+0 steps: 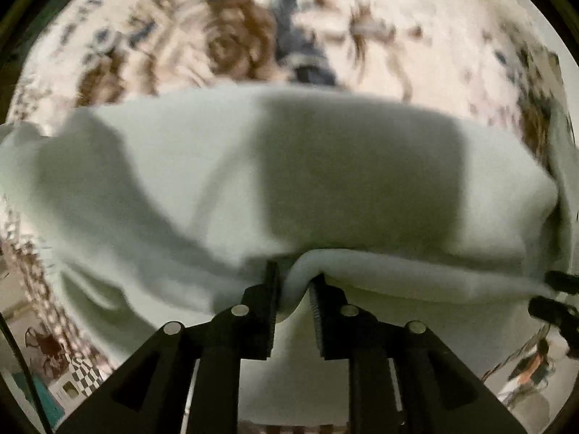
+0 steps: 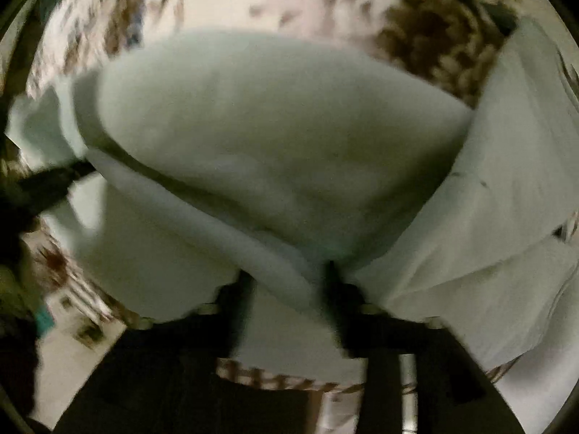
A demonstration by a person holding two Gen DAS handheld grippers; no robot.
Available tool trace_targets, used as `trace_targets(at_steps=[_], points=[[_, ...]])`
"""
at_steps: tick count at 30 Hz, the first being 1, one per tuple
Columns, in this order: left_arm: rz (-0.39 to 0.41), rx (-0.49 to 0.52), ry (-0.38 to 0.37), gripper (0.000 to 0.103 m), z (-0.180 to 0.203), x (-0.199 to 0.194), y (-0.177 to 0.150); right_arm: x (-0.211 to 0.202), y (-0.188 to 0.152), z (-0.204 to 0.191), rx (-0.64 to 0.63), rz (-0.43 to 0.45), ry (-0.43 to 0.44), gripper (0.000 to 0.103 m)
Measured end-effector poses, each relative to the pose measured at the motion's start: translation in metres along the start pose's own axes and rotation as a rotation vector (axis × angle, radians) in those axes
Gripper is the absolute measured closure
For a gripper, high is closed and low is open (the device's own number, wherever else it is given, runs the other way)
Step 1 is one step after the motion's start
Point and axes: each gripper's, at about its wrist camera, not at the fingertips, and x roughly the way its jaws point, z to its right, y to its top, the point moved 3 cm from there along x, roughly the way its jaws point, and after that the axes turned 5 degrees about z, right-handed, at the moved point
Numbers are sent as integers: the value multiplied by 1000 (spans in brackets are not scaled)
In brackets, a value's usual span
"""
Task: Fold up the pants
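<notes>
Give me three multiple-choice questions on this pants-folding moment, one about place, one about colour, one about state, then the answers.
1. Where does the right gripper show in the left wrist view?
A. top left
B. right edge
C. centre

2. What colour are the pants?
A. pale mint
B. red
C. black

3. What is the left gripper doing?
A. standing open, apart from the cloth
B. pinching a fold of the pants
C. holding a hanger

Answers:
1. B, black jaws poke in at the pants' edge on the right.
2. A, the cloth is pale green-white over the patterned rug.
3. B, a bunched fold sits between its closed jaws.
</notes>
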Motion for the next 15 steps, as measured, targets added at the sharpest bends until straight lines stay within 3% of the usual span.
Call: trace_targets(at_steps=[1,2,5,7,10,13,15], points=[[22,-8,17,86,2,-9,2,-13,10,3,26,15,15,21],[43,-18,30,85,3,-19,3,-28,11,6,53,43,19,17],[87,-51,46,80,6,-37,9,-59,16,24,115,140,10,16],[105,-63,58,75,3,-45,17,-81,38,45,175,206,-20,16],[119,-74,71,69,-3,-48,36,-107,72,108,278,276,-136,16],[124,-89,70,64,-9,-44,49,-108,102,139,344,315,-259,16],[128,-96,75,63,-11,-42,53,-79,137,147,365,304,-318,16]])
